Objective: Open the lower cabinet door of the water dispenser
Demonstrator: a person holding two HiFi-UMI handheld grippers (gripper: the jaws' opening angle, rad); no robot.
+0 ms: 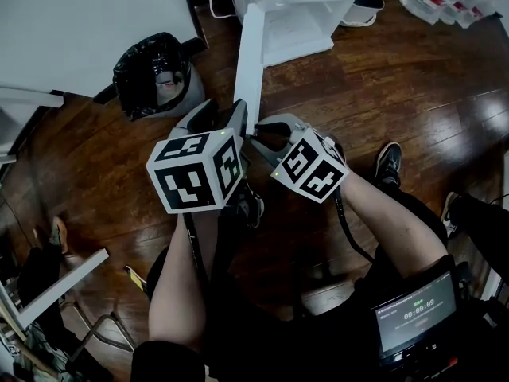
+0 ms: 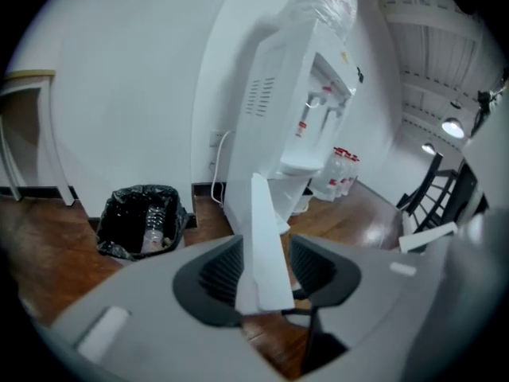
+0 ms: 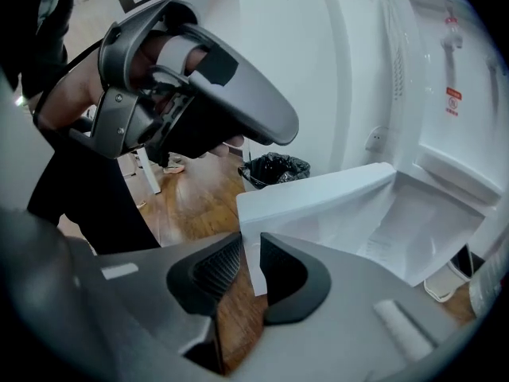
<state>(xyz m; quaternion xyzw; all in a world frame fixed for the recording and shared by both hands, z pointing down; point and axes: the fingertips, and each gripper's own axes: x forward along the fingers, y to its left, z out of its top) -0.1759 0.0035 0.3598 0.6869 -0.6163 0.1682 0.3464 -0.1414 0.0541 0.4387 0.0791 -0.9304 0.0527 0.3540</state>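
Your left gripper (image 2: 266,247) has its jaws spread wide, and the free edge of the lower cabinet door (image 2: 262,201) stands upright between them, with the pads not closed on it. Your right gripper (image 3: 250,241) has its jaws nearly together, pinching the corner of that same door's edge. The door is swung well out from the water dispenser (image 2: 306,110), so the white compartment behind it lies open. In the head view both grippers meet side by side at the door's outer edge above the wooden floor (image 1: 382,78), and a black-lined trash bin (image 1: 151,74) stands to the left of the dispenser
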